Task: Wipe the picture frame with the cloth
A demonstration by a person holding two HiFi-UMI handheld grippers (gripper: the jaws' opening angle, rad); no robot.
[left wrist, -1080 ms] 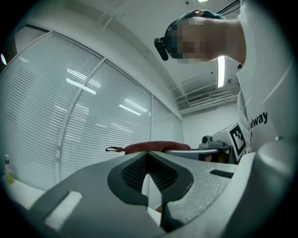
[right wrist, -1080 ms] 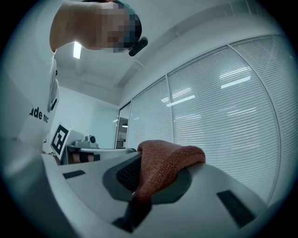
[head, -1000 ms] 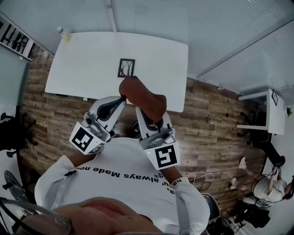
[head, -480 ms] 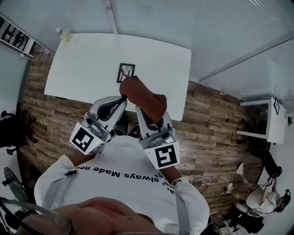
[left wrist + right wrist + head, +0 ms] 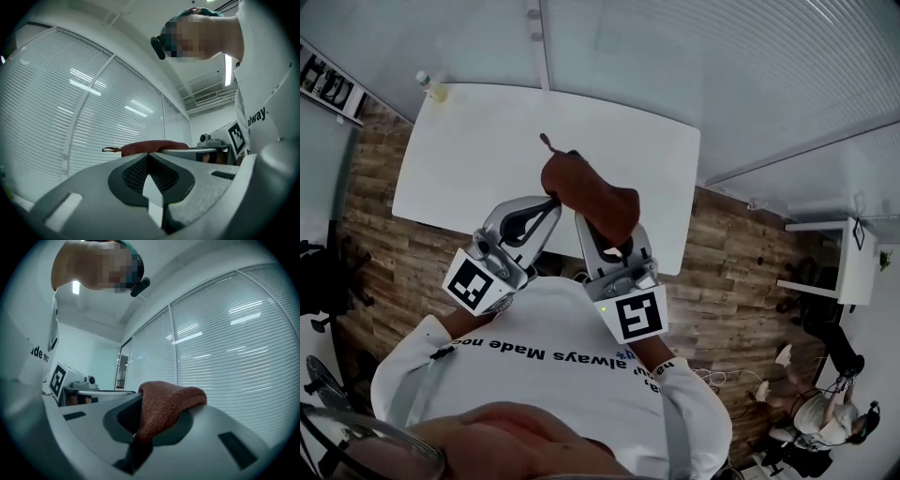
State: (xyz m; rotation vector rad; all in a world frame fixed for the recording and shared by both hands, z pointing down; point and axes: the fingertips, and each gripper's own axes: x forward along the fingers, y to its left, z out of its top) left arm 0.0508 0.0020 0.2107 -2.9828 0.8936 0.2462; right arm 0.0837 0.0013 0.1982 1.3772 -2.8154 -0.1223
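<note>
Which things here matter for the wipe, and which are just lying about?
For the job: cloth, clamped in the right gripper's jaws; white table. The picture frame itself is not visible.

Lying about: bottle on the table's far left corner; second table at right. Left gripper shut, empty.

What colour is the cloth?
Reddish brown, like rust. The cloth shows best in the right gripper view, up close.
</note>
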